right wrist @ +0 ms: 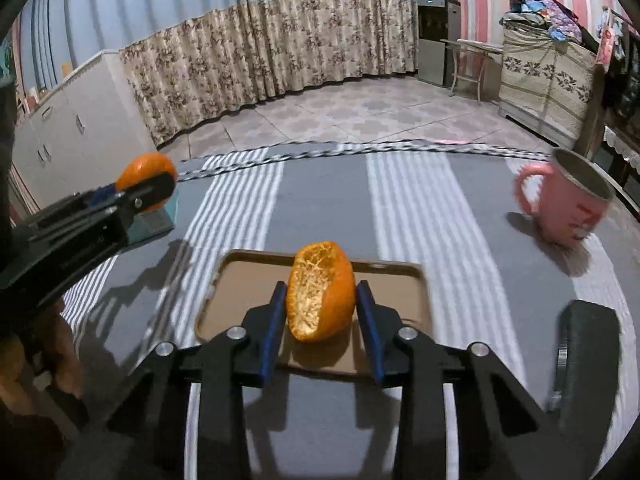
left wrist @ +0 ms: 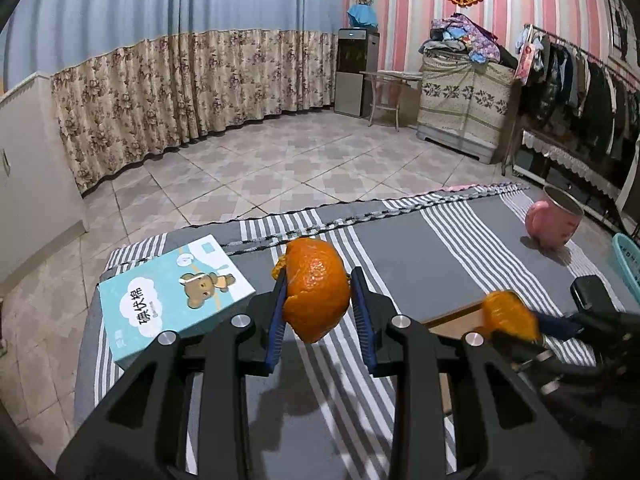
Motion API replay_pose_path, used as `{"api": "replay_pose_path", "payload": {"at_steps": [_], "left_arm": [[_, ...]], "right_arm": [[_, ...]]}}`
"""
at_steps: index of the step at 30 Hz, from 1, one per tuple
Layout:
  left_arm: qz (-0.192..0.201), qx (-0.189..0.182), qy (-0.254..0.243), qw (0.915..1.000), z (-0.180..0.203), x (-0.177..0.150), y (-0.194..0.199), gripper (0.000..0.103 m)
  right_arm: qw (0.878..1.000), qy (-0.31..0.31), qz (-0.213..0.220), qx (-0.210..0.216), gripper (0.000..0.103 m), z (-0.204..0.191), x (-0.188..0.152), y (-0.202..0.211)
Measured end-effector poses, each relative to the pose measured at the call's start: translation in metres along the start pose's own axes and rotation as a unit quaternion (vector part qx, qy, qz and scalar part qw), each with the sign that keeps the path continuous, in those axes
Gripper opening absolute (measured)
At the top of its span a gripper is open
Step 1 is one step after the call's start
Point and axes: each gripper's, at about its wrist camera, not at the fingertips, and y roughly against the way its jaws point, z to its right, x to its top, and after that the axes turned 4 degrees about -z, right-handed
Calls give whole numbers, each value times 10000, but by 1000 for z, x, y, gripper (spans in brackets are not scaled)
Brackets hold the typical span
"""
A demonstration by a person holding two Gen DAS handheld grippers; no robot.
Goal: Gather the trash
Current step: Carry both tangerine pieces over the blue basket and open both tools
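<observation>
My left gripper [left wrist: 318,280] is shut on a piece of orange peel [left wrist: 316,292], held above the striped cloth with its outer skin toward the camera. The right wrist view shows that same gripper [right wrist: 148,188] and its peel [right wrist: 140,168] at the left. A second piece of orange peel [right wrist: 332,300], white pith showing, sits between the blue pads of my right gripper [right wrist: 320,292], which press on both its sides. It is over the brown tray [right wrist: 240,280]; I cannot tell whether it touches the tray. The left wrist view shows that gripper [left wrist: 516,328] and its peel [left wrist: 506,314] at the right.
The table wears a grey and white striped cloth [right wrist: 400,208]. A teal box [left wrist: 172,292] with a bear picture lies at the left, a pink mug [right wrist: 572,208] at the far right, a black object [right wrist: 588,344] at the near right, and a teal basket [left wrist: 628,264] at the right edge.
</observation>
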Motion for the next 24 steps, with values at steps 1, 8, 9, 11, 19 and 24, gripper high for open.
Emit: {"api": "replay_pose_path", "payload": {"at_steps": [1,8,9,11,19,24], "left_arm": [[-16,14,-22,10000,4,1,0,29],[-90,265,-259,9993,59,7,12,29],[-68,281,-293,9992,68,9,16,29],[-6,191,-332,9993,94,10,26,29],[206,-305,-660,9971,220,15,47,29],[366,-827,-811,9926,311,14,54,29]], "right_arm": [[10000,-6,35,-39,35,8,0,4],[9988,-69,430,-226,35,83,0,50],[9983,-87,509,-278,35,94,-2,58],[9966,-146,695,-420,35,125,-6,79],[9846,-485,1121,-1250,35,260,-39,163],[9699,-738,1260,-1949,35,334,-64,202]]}}
